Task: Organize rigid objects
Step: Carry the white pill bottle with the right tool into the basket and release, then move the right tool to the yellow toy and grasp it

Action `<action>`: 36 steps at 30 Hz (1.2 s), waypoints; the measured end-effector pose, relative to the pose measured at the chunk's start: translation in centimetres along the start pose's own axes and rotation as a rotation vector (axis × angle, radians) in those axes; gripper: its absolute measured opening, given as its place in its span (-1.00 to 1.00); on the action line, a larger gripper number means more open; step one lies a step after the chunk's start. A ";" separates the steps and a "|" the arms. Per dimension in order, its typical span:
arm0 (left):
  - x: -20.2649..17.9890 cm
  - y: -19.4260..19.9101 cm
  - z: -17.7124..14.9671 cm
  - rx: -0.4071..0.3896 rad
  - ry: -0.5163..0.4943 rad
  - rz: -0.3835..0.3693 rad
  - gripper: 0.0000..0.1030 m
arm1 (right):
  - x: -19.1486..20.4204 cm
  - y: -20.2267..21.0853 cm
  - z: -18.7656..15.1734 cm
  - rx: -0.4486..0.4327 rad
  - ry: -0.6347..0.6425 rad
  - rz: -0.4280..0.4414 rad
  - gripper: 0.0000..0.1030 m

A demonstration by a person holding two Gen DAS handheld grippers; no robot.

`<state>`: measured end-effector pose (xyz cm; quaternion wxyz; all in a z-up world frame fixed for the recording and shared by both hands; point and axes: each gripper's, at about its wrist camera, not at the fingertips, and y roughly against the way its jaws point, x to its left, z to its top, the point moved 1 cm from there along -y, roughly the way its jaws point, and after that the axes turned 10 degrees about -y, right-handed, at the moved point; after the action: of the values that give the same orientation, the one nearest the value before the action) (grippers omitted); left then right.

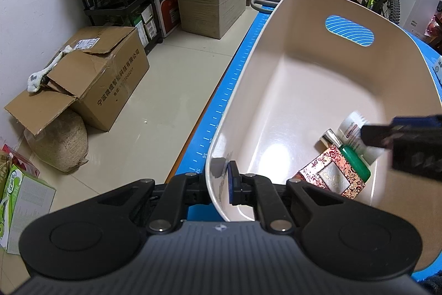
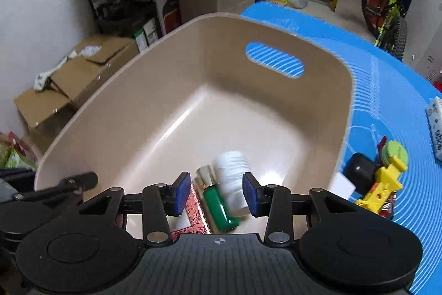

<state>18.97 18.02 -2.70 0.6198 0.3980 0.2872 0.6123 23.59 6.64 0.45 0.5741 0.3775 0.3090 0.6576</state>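
Two hand-held grippers are mine: the left hand-held gripper (image 1: pixel 221 184) is clamped on the near rim of the beige tub (image 1: pixel 304 79), the right hand-held gripper (image 2: pixel 216 194) hangs wide apart and empty over its contents. Inside, near me, lie a white ribbed bottle (image 2: pixel 230 179), a green bottle (image 2: pixel 218 208) and a red patterned frame (image 1: pixel 330 176). I judge the plastic tub light, stiff and slick, best gripped at the rim or handle slot (image 1: pixel 349 31). It sits on the blue desk (image 2: pixel 386 90) mat, a yellow toy (image 2: pixel 382 187) just beside it.
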 end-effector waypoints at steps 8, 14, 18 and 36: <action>0.0 0.0 0.1 0.000 -0.002 0.000 -0.75 | -4.5 3.9 1.5 -0.086 -0.076 -0.012 0.22; -0.2 0.0 0.1 0.005 -0.003 -0.004 -0.76 | -8.6 5.1 2.8 -0.145 -0.167 -0.065 0.22; -0.2 0.0 0.2 0.006 -0.003 -0.005 -0.76 | -11.6 4.9 3.1 -0.159 -0.202 -0.116 0.22; 0.0 0.0 0.3 0.008 -0.003 -0.003 -0.75 | -20.2 -3.1 0.4 -0.026 -0.401 -0.244 0.22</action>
<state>19.28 17.97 -2.54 0.6196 0.4010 0.2894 0.6096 26.73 -12.87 -4.82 0.7039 0.4533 0.2236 0.4990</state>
